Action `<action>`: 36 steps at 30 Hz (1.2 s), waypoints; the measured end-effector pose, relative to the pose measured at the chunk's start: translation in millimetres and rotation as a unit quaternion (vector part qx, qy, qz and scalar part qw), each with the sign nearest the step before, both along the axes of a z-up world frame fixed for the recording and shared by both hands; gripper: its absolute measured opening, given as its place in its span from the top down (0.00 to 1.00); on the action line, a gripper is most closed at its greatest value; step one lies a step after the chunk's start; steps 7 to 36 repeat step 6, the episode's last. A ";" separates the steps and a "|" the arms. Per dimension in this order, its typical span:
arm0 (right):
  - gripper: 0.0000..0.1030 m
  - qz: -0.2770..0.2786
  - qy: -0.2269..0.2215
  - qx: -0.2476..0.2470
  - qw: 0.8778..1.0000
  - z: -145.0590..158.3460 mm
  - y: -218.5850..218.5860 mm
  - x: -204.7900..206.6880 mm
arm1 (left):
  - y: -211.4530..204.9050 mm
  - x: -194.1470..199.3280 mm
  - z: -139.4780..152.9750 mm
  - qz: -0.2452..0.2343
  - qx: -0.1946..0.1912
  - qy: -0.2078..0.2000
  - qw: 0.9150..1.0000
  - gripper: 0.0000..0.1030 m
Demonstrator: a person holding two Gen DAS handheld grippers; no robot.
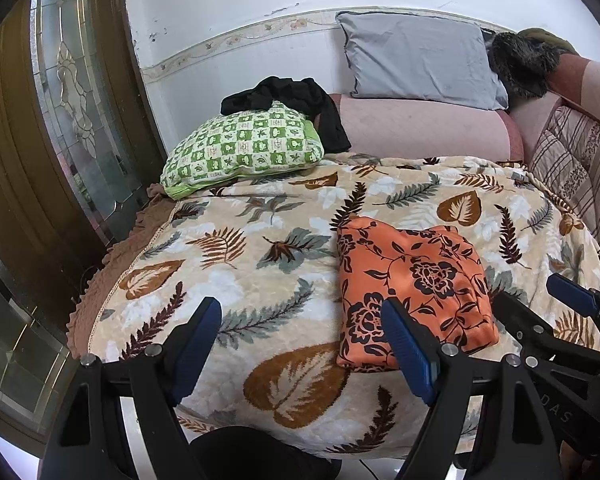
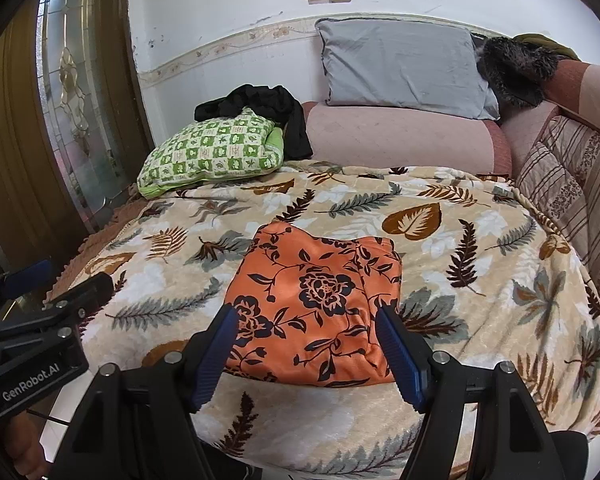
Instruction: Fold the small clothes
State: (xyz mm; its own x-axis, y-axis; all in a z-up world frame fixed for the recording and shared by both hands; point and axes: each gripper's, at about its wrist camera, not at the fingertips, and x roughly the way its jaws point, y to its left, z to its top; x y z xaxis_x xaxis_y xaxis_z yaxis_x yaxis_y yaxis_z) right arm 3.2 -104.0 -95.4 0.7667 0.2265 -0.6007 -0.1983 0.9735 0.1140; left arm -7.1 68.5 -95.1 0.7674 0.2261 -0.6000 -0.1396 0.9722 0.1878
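Observation:
An orange garment with a black flower print (image 1: 414,288) lies folded into a compact rectangle on the leaf-patterned blanket (image 1: 260,240); it also shows in the right wrist view (image 2: 320,300). My left gripper (image 1: 300,320) is open and empty, held above the blanket's front edge, left of the garment. My right gripper (image 2: 306,322) is open and empty, hovering just in front of the garment's near edge, and shows at the right of the left wrist view (image 1: 540,300). The left gripper shows at the left of the right wrist view (image 2: 60,280).
A green checked pillow (image 1: 244,148) with a black garment (image 1: 296,100) behind it lies at the blanket's far left. A grey pillow (image 1: 416,60) leans on the wall above a pink sofa seat (image 1: 420,128). A wooden glass door (image 1: 60,120) stands left. A striped cushion (image 2: 572,176) lies right.

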 end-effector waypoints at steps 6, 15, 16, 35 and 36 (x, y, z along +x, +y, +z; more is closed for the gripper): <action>0.28 -0.001 0.001 0.001 1.000 -0.6 -0.7 0.7 | -1.2 1.3 -1.4 0.005 0.000 -0.005 1.000 0.20; 0.28 -0.001 0.001 0.001 1.000 -0.6 -0.7 0.7 | -1.2 1.3 -1.4 0.005 0.000 -0.005 1.000 0.20; 0.28 -0.001 0.001 0.001 1.000 -0.6 -0.7 0.7 | -1.2 1.3 -1.4 0.005 0.000 -0.005 1.000 0.20; 0.28 -0.001 0.001 0.001 1.000 -0.6 -0.7 0.7 | -1.2 1.3 -1.4 0.005 0.000 -0.005 1.000 0.20; 0.28 -0.001 0.001 0.001 1.000 -0.6 -0.7 0.7 | -1.2 1.3 -1.4 0.005 0.000 -0.005 1.000 0.20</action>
